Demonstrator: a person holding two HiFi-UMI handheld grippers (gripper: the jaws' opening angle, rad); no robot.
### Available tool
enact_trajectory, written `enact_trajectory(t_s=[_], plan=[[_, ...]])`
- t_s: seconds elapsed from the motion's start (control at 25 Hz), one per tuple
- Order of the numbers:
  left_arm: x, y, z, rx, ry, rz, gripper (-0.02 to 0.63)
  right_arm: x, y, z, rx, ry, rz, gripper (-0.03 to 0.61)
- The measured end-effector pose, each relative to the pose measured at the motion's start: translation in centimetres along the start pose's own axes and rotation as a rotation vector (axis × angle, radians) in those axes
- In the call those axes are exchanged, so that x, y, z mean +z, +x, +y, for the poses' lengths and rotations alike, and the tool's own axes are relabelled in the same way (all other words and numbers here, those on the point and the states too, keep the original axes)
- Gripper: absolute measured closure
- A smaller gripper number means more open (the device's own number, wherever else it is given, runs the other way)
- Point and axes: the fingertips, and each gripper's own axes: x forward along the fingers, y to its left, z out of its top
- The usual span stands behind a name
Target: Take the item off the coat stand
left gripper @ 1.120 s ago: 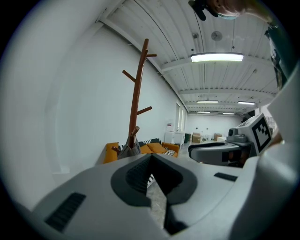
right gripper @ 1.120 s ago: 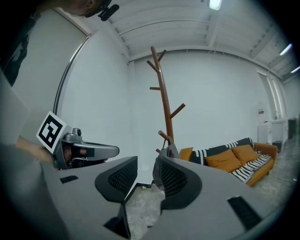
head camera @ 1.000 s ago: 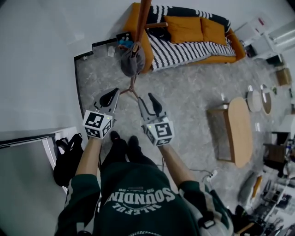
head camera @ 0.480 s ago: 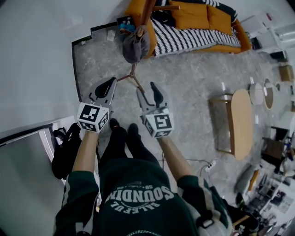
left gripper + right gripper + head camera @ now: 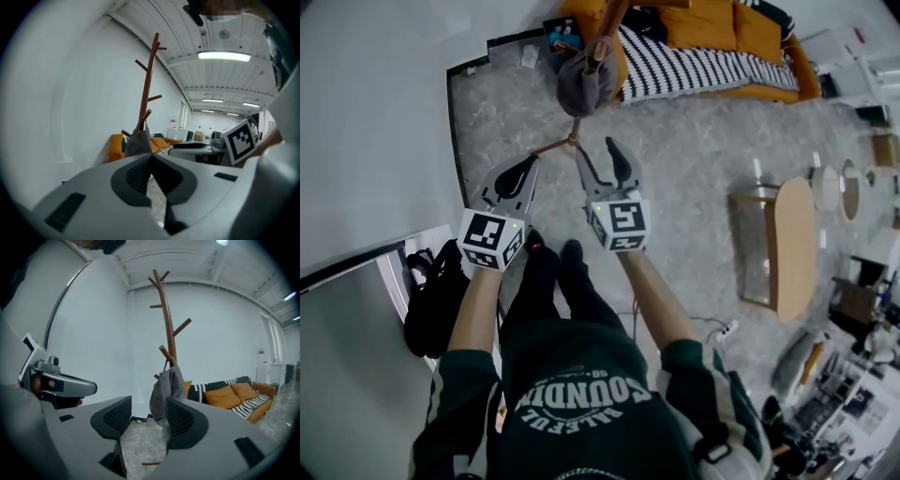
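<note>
Since a second ago the right tongs (image 5: 598, 155) have spread wider, and the head view has tipped so the brown wooden coat stand (image 5: 609, 23) sits closer to its top edge. Their jaws now stand well apart with only floor between them. In the right gripper view the grey fabric item (image 5: 166, 392) shows past the tips, apart from them, hung on a low peg of the stand. The left tongs (image 5: 528, 167) are clenched, tips meeting, with nothing in them, just left of the stand's splayed feet in the head view. A white wall (image 5: 375, 112) runs close along the left, and the dark border (image 5: 453, 141) of the grey speckled floor (image 5: 694, 159) follows its foot. A black backpack (image 5: 431, 314) lies by the person's left side. Behind the stand an orange sofa (image 5: 698, 23) with a black-and-white striped throw blocks the far side. Open floor stretches to the right as far as the low oval wooden counter (image 5: 792, 253).
</note>
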Motion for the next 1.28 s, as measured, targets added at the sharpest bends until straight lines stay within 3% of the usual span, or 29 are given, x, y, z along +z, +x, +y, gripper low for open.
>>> enact_trajectory(t_s=[0.56, 0.8, 1.16, 1.24, 1.28], plan=[[-2.0, -1.6, 1.9, 0.055, -0.031, 0.025, 0.614, -0.1, 8.2, -3.1, -0.032, 0.022, 0.015, 0.344], [-2.5, -2.9, 3.0, 0.092, -0.048, 0.032, 0.614, -1.0, 11.0, -3.7, -0.043, 0.083, 0.054, 0.341], [-4.0, -5.5, 5.0, 0.152, -0.070, 0.047, 0.613, -3.3, 14.0, -5.5, -0.123, 0.079, 0.130, 0.341], [-4.5, -6.0, 5.3, 0.162, -0.075, 0.047, 0.613, -3.5, 14.2, -5.2, -0.098, 0.071, 0.151, 0.348], [-4.7, -6.2, 5.5, 0.167, -0.079, 0.047, 0.613, -3.5, 14.2, -5.0, -0.084, 0.061, 0.158, 0.385]])
